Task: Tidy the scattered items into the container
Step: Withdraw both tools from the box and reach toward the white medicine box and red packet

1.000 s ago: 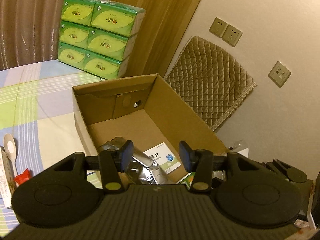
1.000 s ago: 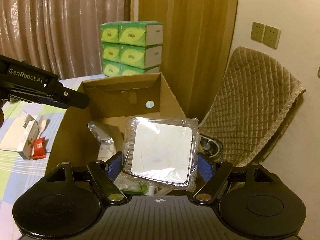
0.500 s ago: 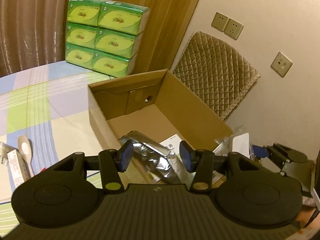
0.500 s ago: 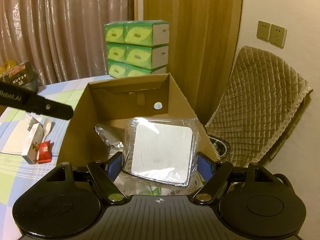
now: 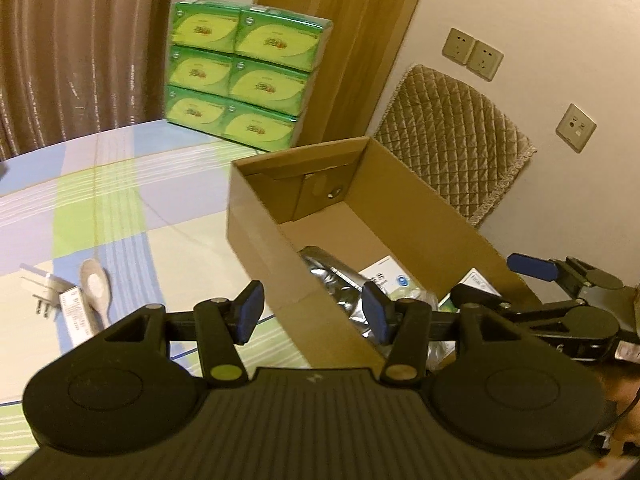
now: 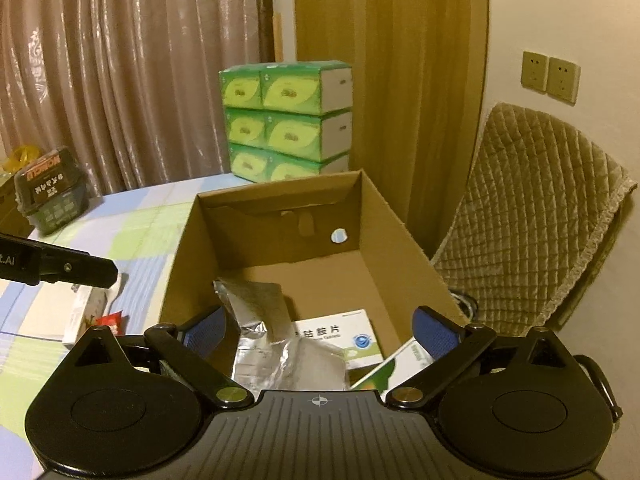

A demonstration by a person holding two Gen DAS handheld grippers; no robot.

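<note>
Left tongs (image 5: 310, 312): blue pads apart with nothing between them, jaws just been opening a bit, sitting over the box's near-left wall.
On the checked counter (image 5: 120, 208), far left: plug (image 5: 42, 290), small carton (image 5: 76, 314), spoon (image 5: 96, 286), all close together, outside the box.
The right view also shows a red sachet (image 6: 112, 320) on the counter beside a white carton (image 6: 86, 312), left of the box.
Box (image 5: 400, 200): open top, on the counter. Inside, near end: foil pouch (image 6: 264, 324) crumpled, white medicine pack (image 6: 340, 342) flat on the floor beside it, green-white pack (image 6: 400, 364) at the near right corner.
Right tongs (image 6: 320, 330): spread wide, jaws just been opening, nothing between the pads, over the box's near end above pouch and packs.
Background: tissue stack (image 6: 286, 120) past the box's far wall, dark basket (image 6: 50, 192) far left on the counter, quilted chair (image 6: 532, 216) right of the box.
</note>
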